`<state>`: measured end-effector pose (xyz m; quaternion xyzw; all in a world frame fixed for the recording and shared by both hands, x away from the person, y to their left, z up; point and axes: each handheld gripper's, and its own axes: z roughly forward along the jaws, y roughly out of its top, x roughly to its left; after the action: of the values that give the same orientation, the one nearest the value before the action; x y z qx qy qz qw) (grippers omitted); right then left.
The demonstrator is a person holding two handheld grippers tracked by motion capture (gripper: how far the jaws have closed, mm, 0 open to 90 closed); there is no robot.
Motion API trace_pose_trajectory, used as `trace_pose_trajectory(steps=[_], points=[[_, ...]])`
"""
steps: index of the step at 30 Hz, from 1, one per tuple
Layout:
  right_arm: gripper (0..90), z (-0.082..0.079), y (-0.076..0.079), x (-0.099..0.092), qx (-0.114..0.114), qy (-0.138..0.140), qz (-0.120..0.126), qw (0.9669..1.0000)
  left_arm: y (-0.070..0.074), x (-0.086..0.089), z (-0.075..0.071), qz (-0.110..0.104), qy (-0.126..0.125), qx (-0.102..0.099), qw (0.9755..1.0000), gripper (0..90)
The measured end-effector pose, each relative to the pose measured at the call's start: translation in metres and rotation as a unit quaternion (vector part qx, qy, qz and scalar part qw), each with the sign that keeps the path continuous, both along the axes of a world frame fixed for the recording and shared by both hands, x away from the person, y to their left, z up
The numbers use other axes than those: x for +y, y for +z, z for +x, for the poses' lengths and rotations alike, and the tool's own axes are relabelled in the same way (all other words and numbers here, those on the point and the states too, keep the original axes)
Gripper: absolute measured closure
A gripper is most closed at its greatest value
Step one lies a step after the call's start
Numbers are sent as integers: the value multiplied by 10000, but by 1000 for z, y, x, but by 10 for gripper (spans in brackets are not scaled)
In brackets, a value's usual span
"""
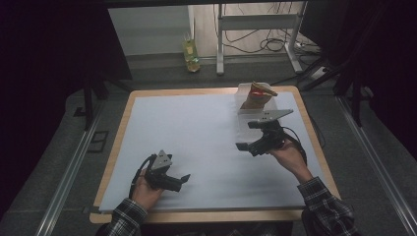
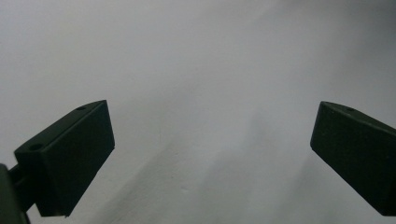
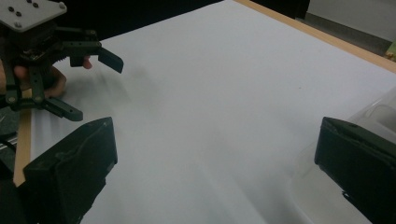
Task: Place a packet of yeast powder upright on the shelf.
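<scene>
The clear plastic lidded container (image 1: 246,101) sits at the worktop's (image 1: 196,132) far right corner, with brown and red food (image 1: 259,93) on it or inside, I cannot tell which. It looks light, slippery and thin-walled; grip its rim. The right tool (image 1: 248,135) is nearest, jaws wide and empty; the left tool (image 1: 183,180), by the near edge, likewise.

Clear container (image 3: 373,116) cut off at frame edge.

Left gripper (image 1: 183,180) rests near-left on the white sheet (image 1: 196,132); right gripper (image 1: 247,140) is raised beside the clear container (image 1: 244,101).
</scene>
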<state>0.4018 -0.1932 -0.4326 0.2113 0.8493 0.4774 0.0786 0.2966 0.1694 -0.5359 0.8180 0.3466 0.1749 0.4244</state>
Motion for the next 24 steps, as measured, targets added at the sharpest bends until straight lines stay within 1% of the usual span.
trace_pose_trajectory(steps=[3, 7, 10, 15, 18, 21, 24], points=[[0, -4, -3, -1, -18, -10, -87, 10000, -1, -1, 0, 28, -45, 11, 10000, 0], [0, -10, -6, -6, -49, -65, -102, 9999, -1, -2, -1, 68, -85, -11, 9999, 0], [0, -14, -6, -10, -104, -98, -176, 9997, -1, -3, -1, 100, -125, 0, 9999, 0], [0, -20, -12, -18, -144, -244, -240, 9993, -1, -3, -1, 121, -135, -6, 9998, 0], [0, -23, -17, -23, -185, -389, -263, 9987, -1, -3, -1, 102, -136, 18, 9999, 0], [0, -26, -23, -27, -129, -484, -240, 9985, -2, -4, -1, 67, -113, 15, 9999, 0], [0, -30, -30, -30, -102, -524, -290, 9982, -2, -4, -1, 113, -114, 15, 9999, 0]])
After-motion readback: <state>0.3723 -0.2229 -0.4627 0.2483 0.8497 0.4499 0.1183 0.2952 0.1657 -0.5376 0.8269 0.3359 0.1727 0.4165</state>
